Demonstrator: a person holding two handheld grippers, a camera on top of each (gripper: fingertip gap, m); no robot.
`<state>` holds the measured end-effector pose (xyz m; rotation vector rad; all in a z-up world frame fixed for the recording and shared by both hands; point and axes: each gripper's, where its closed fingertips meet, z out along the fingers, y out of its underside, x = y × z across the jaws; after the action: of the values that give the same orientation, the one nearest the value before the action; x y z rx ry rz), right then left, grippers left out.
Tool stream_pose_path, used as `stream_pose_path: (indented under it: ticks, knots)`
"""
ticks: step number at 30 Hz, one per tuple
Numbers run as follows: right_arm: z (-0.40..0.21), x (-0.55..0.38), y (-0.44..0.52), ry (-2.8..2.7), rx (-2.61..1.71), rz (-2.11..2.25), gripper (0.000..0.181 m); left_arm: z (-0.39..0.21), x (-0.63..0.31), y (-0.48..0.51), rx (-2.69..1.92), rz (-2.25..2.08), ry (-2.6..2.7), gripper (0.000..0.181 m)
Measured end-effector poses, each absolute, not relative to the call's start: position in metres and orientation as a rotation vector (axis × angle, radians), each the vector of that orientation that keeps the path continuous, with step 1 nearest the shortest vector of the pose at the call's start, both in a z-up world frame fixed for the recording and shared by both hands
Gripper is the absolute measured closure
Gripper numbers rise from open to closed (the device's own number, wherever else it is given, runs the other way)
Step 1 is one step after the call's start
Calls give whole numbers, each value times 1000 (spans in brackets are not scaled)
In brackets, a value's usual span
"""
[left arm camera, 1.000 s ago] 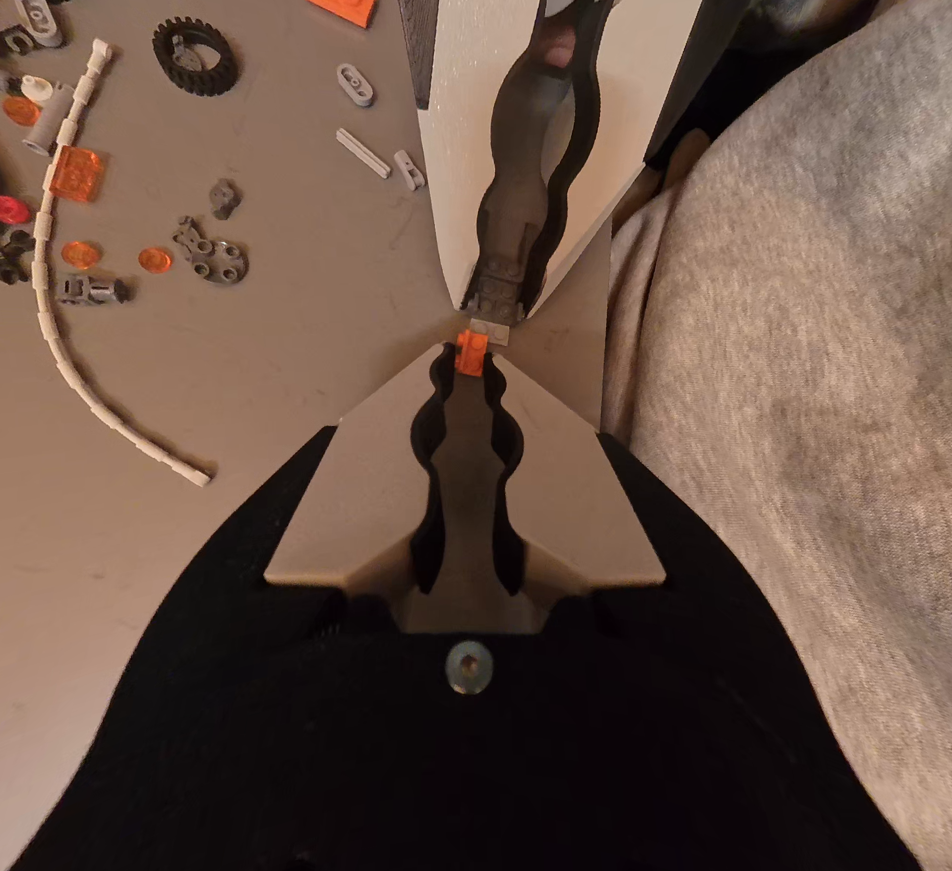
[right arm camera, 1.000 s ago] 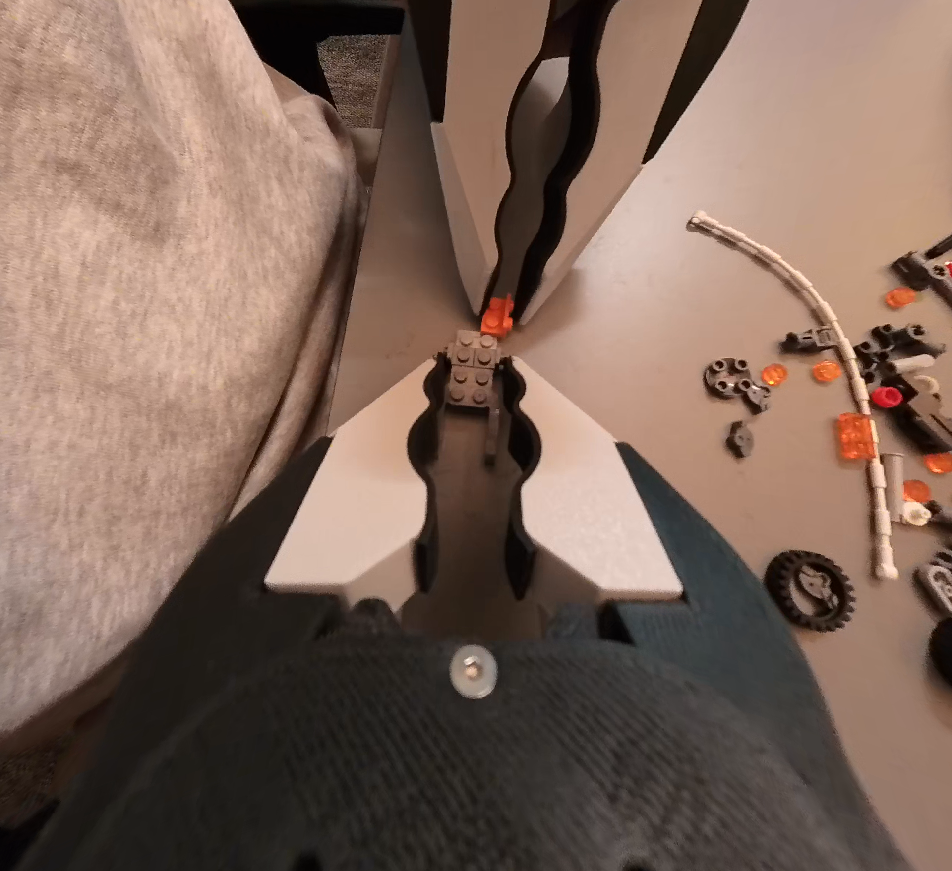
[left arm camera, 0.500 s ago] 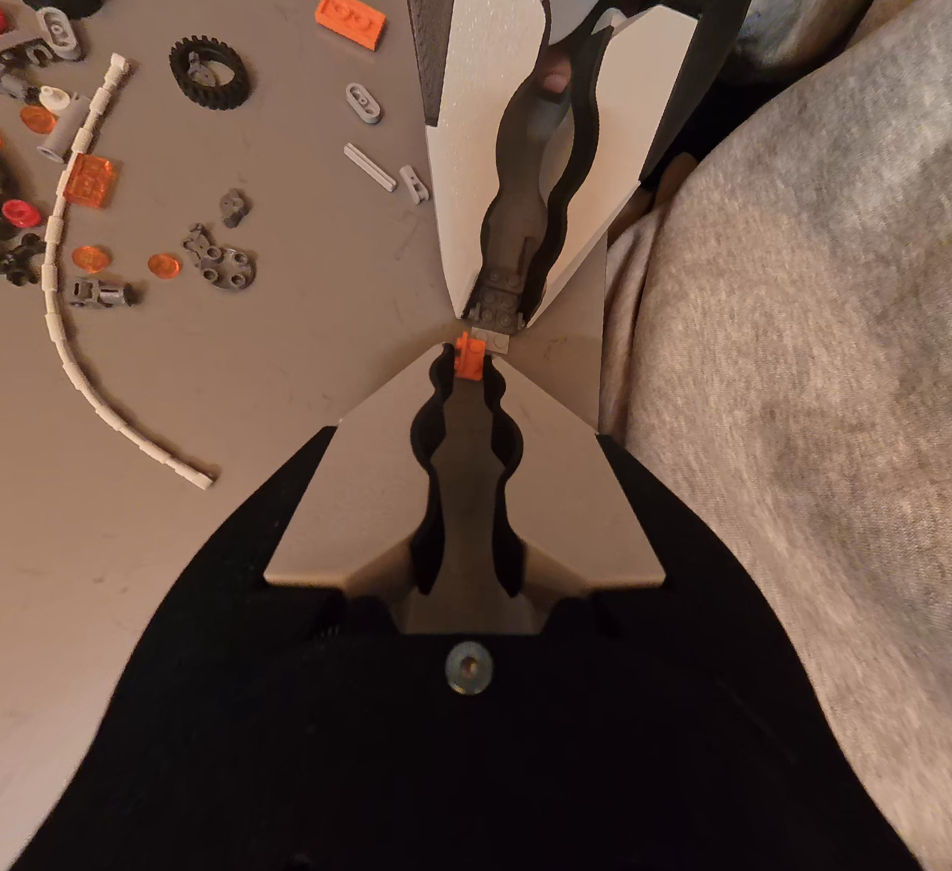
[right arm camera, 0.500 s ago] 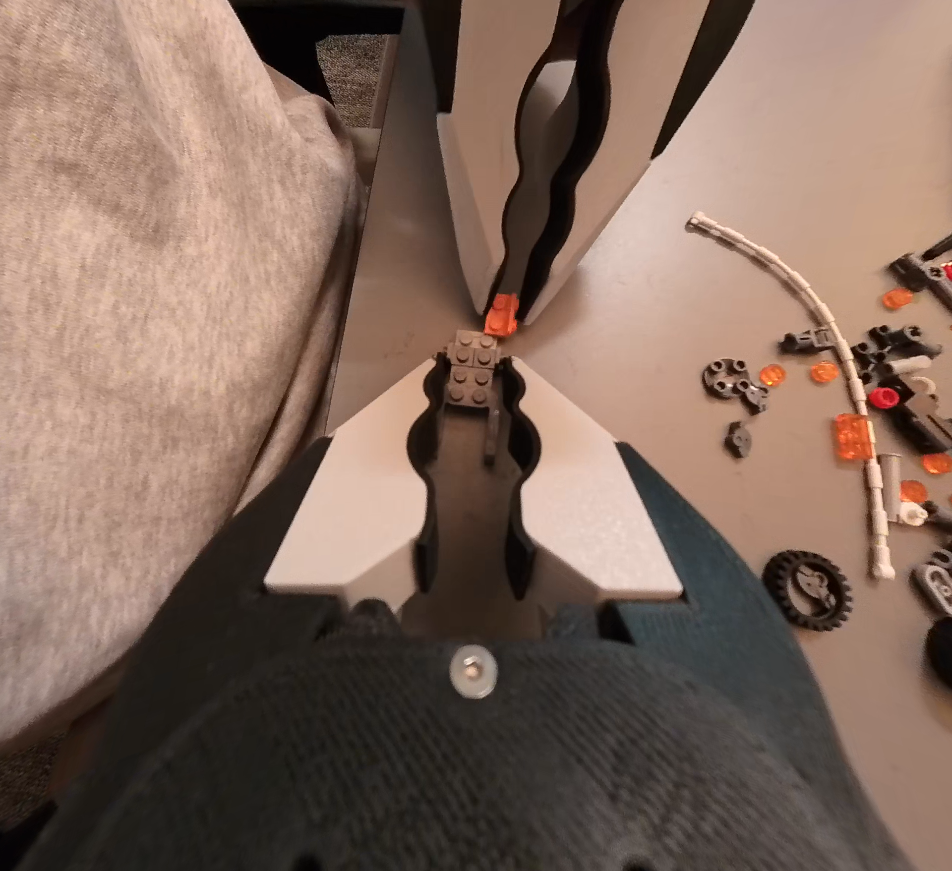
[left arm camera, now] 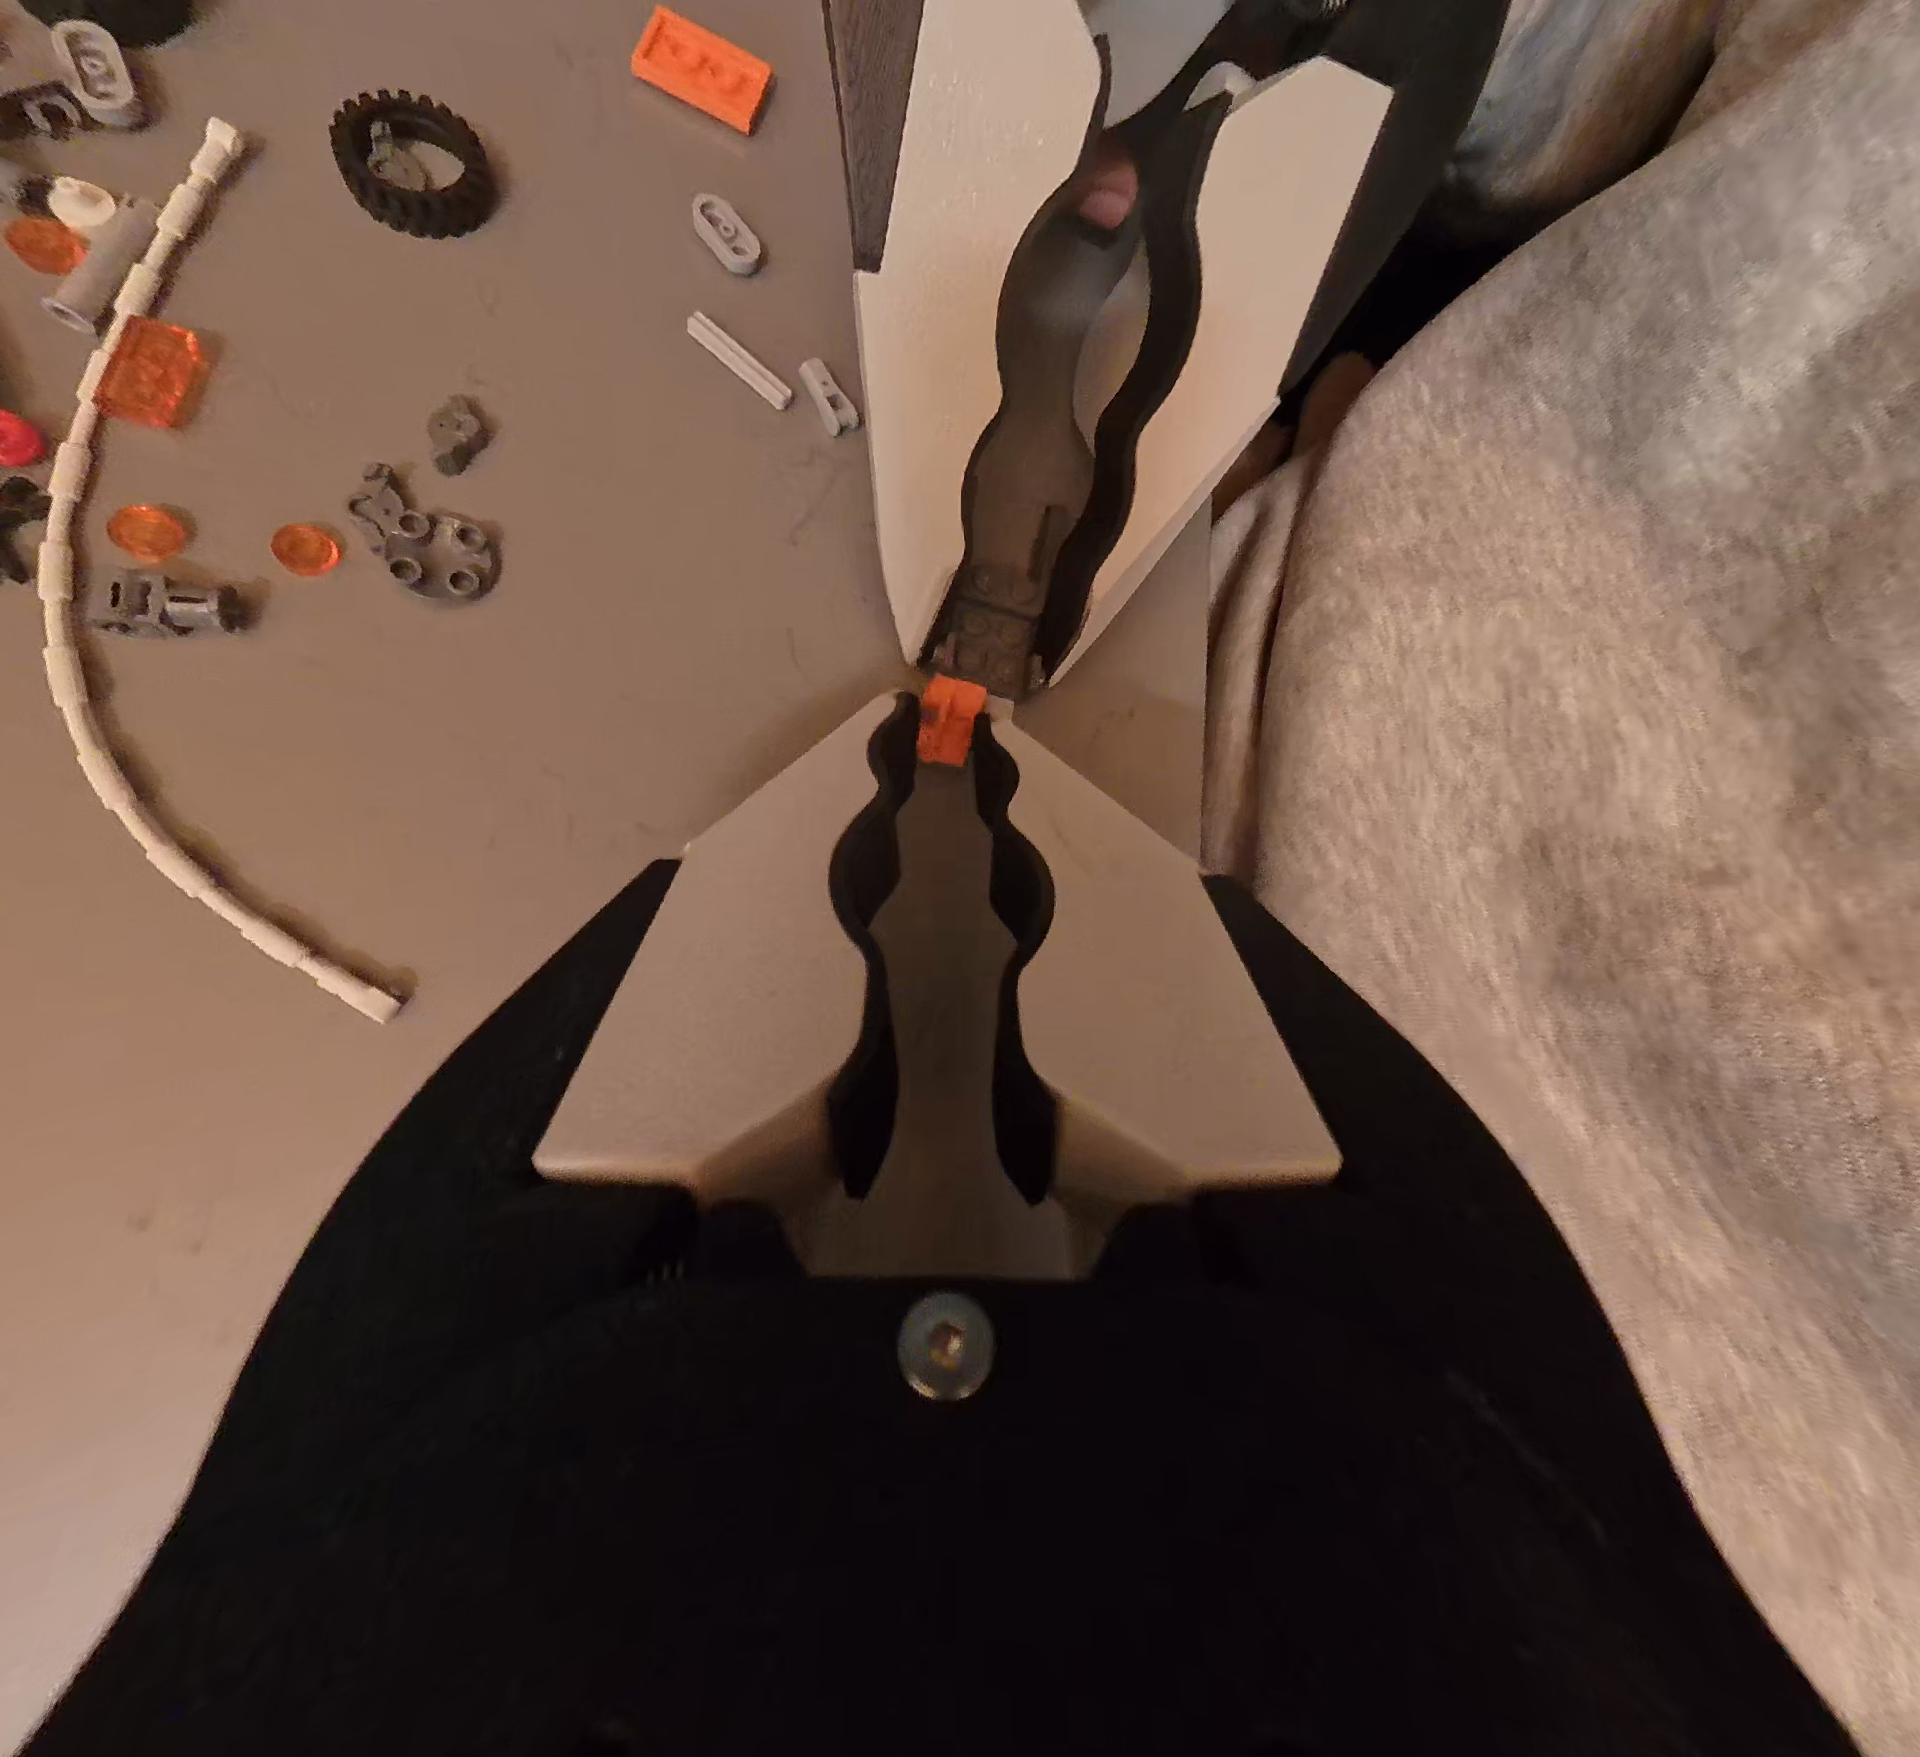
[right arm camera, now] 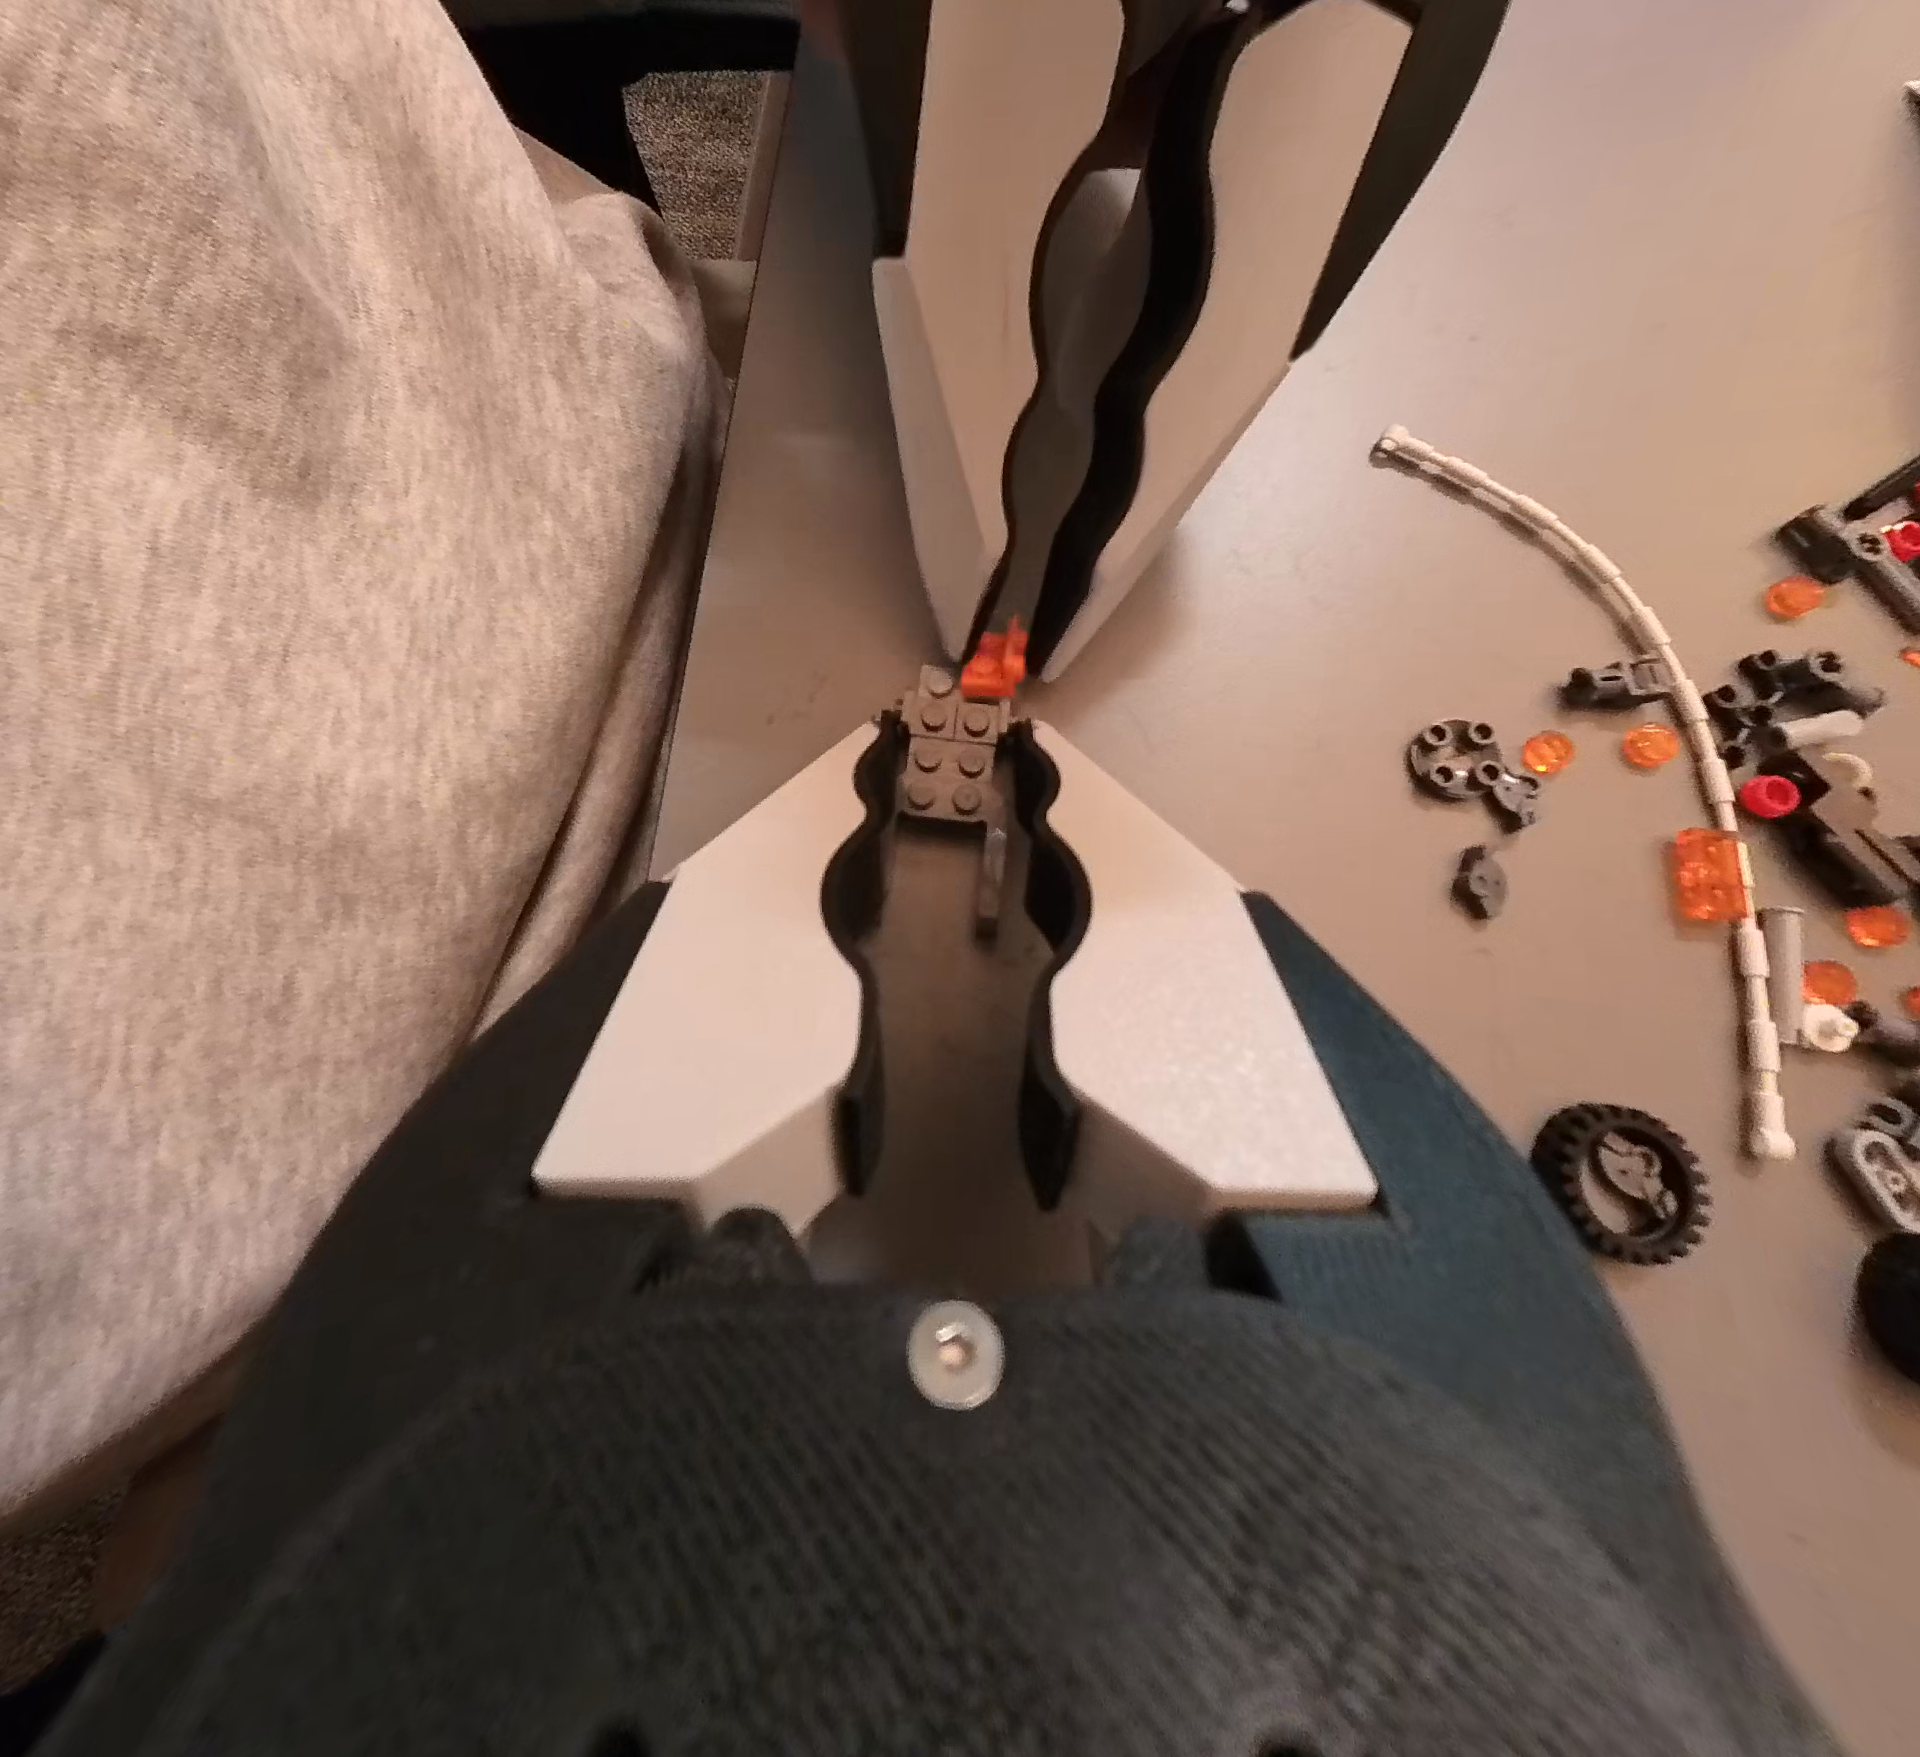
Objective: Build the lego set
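Observation:
My left gripper [left arm camera: 948, 720] is shut on a small orange piece [left arm camera: 948, 718]. My right gripper [right arm camera: 954, 743] is shut on a dark grey studded assembly [right arm camera: 951, 757] with a thin grey lever hanging behind it. The two grippers meet tip to tip above the table's near edge. The orange piece [right arm camera: 992, 671] touches the far right corner of the grey assembly [left arm camera: 992, 632]. In each view the other gripper comes down from the top: the right one [left arm camera: 987, 658] and the left one [right arm camera: 997, 658].
Loose parts lie on the tan table [left arm camera: 468, 824]: a white ribbed hose [left arm camera: 125, 689], a small black tyre [left arm camera: 410, 178], an orange plate [left arm camera: 701, 68], a transparent orange tile [left arm camera: 156, 372], grey round plate [left arm camera: 436, 554]. A person's grey clothing [left arm camera: 1558, 772] lies beside the grippers. Both grippers' tips are close together, under 4 cm apart. The transparent orange tile [left arm camera: 156, 372] is about equally far from each gripper, around 12 cm. It is also in sight in the right wrist view [right arm camera: 1704, 886].
The orange piece has closed the small gap and now touches the end of the grey assembly. Both grippers stay shut on their pieces.

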<state>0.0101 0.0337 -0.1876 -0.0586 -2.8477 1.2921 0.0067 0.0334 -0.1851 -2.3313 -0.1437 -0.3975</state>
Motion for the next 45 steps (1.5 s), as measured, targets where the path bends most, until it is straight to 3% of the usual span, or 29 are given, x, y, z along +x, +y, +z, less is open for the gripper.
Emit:
stream_pose_path:
  ticks: [19,45]
  knots:
    - [-188,9,34,-2846,-61,1292,160,-185,7,34,-2316,-432,-182,168]
    - [-187,10,33,-2844,-61,1291,160,-181,7,38,-2387,-615,-263,179]
